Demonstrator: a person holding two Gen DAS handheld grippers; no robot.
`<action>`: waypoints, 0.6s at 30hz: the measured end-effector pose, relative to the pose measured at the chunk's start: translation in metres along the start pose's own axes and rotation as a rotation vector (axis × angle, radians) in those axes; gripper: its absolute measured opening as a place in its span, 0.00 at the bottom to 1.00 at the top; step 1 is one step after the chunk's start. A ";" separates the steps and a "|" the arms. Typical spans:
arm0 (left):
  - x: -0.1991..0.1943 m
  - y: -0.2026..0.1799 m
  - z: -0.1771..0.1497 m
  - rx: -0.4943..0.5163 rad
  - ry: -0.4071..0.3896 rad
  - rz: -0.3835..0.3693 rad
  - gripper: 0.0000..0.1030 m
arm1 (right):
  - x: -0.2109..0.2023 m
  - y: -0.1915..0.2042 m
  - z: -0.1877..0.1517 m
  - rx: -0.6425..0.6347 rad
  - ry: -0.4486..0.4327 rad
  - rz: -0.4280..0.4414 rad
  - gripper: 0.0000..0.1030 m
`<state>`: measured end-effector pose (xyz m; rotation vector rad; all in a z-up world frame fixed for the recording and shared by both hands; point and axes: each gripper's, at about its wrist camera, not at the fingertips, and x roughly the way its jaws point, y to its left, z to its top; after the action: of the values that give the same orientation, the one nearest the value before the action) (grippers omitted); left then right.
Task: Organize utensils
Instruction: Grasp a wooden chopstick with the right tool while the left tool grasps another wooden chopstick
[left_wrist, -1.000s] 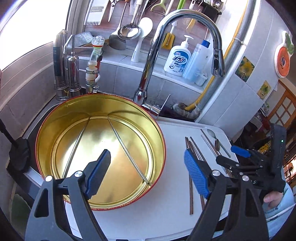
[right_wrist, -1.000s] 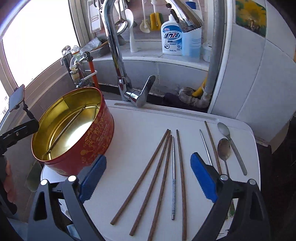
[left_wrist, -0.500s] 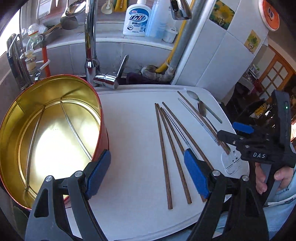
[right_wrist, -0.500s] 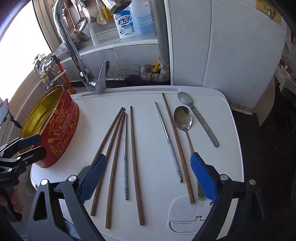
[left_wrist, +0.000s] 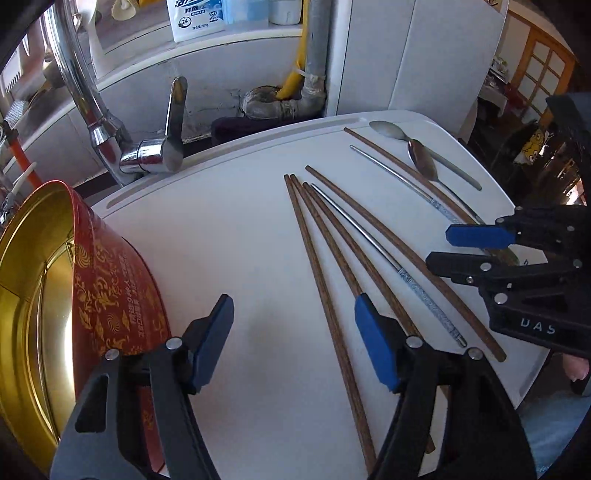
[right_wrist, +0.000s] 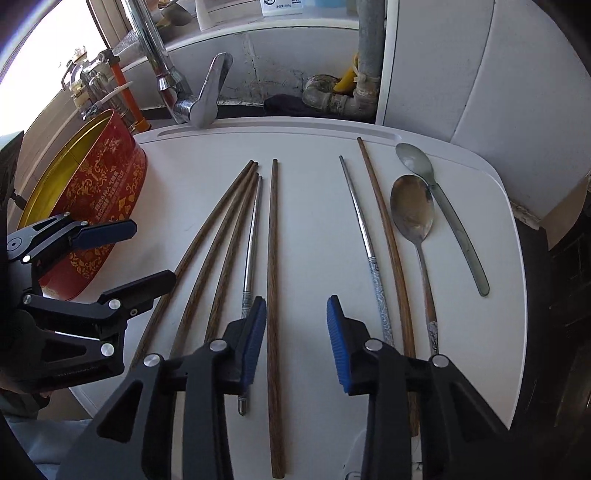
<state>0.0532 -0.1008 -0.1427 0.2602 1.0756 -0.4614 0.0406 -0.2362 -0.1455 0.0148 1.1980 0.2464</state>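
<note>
Chopsticks (right_wrist: 274, 295) of dark-grained wood lie flat; right gripper (right_wrist: 295, 339) jaws closing around one, left gripper (left_wrist: 293, 339) jaws closing empty.

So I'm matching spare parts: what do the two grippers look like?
Both match: the left gripper and right gripper have black plastic scissor-like arms joined by round silver rivets, each finger ending in a flat blue pad with a ribbed face. The right gripper's body carries white letters, seemingly "DAS". No cables show.
</note>
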 end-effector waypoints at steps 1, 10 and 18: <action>0.002 0.000 0.000 0.004 0.004 0.002 0.66 | 0.001 0.000 0.000 -0.003 0.001 0.001 0.34; 0.015 0.000 -0.004 0.013 0.037 0.014 0.63 | 0.010 0.009 0.002 -0.056 0.002 -0.014 0.29; 0.004 0.007 -0.013 -0.090 0.008 -0.016 0.06 | 0.005 0.015 -0.007 -0.084 0.009 -0.050 0.06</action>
<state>0.0479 -0.0899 -0.1523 0.1746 1.1034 -0.4253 0.0337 -0.2218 -0.1506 -0.0901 1.1944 0.2529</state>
